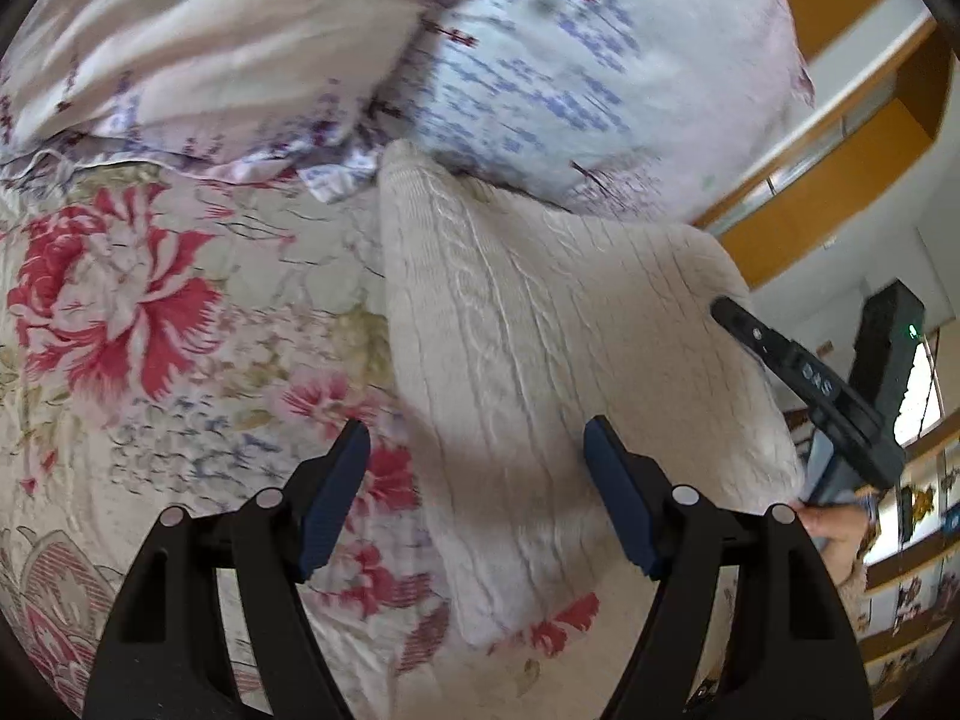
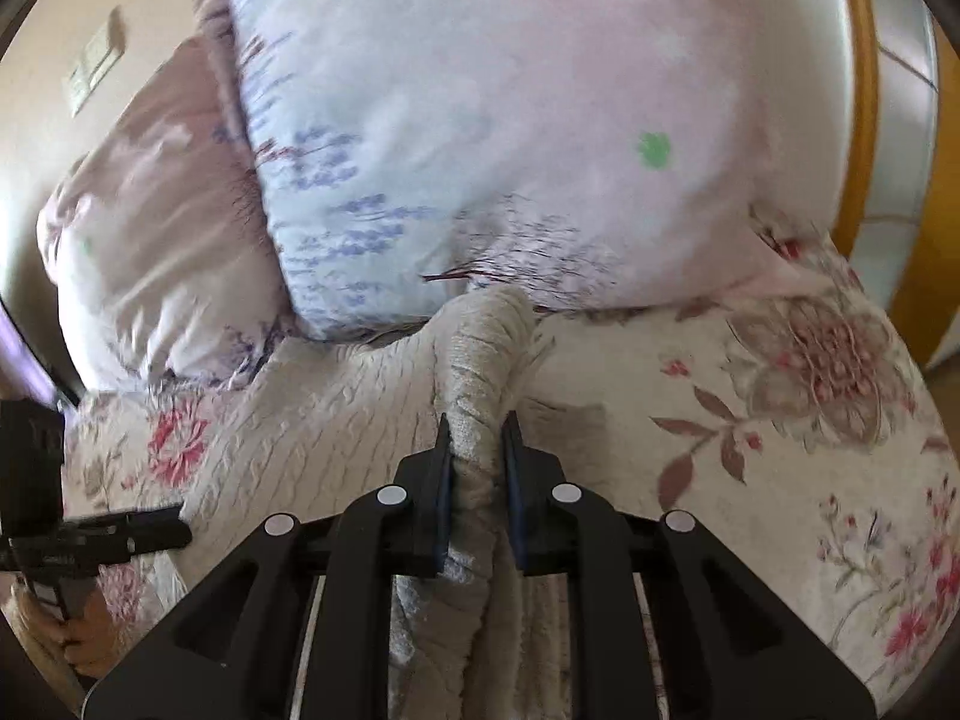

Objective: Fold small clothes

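I am looking along two sets of tongs over a bed (image 1: 150,312) covered with a cream bedspread printed with large red and pink flowers. My left tongs (image 1: 477,468) are released, their blue-padded fingers spread wide and hanging above the cloth, holding nothing. Between and beyond them lies a cream cable-knit sweater (image 1: 540,348), a long folded shape that runs from the near part of the bed up toward the head of the bed, where its far end touches the pillows. In the left wrist view the right tongs come in from the right edge as a dark arm beside the sweater's raised right side, with a bit of the person's hand showing below it. My right tongs (image 2: 477,438) are clenched on the sweater (image 2: 336,420): a bunched ridge of the knit stands upright between the two fingers, lifted off the bedspread, while the rest of the garment spreads flat to the left. At the head of the bed sit two pillows, a white one with blue and purple sprigs (image 2: 510,138) and a pale pink one (image 2: 156,210) to its left, touching each other. The left tongs show at the left edge of the right wrist view, near the sweater's left side. A wooden headboard (image 2: 861,90) curves behind the pillows on the right.
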Demonstrator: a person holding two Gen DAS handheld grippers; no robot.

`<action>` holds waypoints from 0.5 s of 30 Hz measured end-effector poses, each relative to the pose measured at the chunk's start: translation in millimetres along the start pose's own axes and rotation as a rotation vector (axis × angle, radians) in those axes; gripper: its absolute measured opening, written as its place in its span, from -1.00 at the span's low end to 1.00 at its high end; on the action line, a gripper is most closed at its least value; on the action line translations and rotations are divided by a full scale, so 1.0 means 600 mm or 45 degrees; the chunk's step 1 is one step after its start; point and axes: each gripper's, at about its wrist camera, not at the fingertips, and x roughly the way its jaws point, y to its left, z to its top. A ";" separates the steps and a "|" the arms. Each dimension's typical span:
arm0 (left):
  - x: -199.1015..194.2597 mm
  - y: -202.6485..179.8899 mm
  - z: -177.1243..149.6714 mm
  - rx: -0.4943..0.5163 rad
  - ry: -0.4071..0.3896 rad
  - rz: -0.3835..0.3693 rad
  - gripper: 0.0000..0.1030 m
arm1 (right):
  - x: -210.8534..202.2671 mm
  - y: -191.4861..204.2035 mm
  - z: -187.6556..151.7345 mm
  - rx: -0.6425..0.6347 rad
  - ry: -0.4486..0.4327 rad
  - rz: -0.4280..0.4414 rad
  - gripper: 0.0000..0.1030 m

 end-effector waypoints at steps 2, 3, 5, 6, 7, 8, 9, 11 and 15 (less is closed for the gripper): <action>0.003 -0.012 -0.004 0.035 0.002 0.001 0.43 | -0.010 -0.011 0.004 0.024 -0.040 0.015 -0.71; 0.004 -0.016 -0.005 0.048 0.002 -0.005 0.43 | -0.015 -0.013 0.008 0.022 -0.059 0.013 -0.71; 0.007 -0.021 -0.006 0.057 0.006 -0.017 0.43 | -0.006 -0.019 0.010 0.032 -0.047 -0.011 -0.71; 0.009 -0.021 -0.006 0.056 0.010 -0.020 0.43 | 0.008 -0.026 0.007 0.038 -0.004 -0.033 -0.70; 0.010 -0.021 -0.007 0.055 0.014 -0.021 0.43 | 0.025 -0.035 0.002 0.041 0.055 -0.060 -0.69; 0.010 -0.020 -0.009 0.051 0.017 -0.020 0.43 | 0.055 -0.049 -0.008 0.065 0.141 -0.107 -0.68; 0.009 -0.020 -0.011 0.045 0.021 -0.023 0.43 | 0.071 -0.059 -0.015 0.090 0.192 -0.124 -0.65; 0.004 -0.018 -0.013 0.037 0.024 -0.027 0.43 | 0.062 -0.084 -0.021 0.194 0.174 -0.069 -0.58; -0.017 -0.003 -0.019 0.005 0.010 -0.022 0.42 | -0.008 -0.114 -0.027 0.339 0.081 0.049 0.03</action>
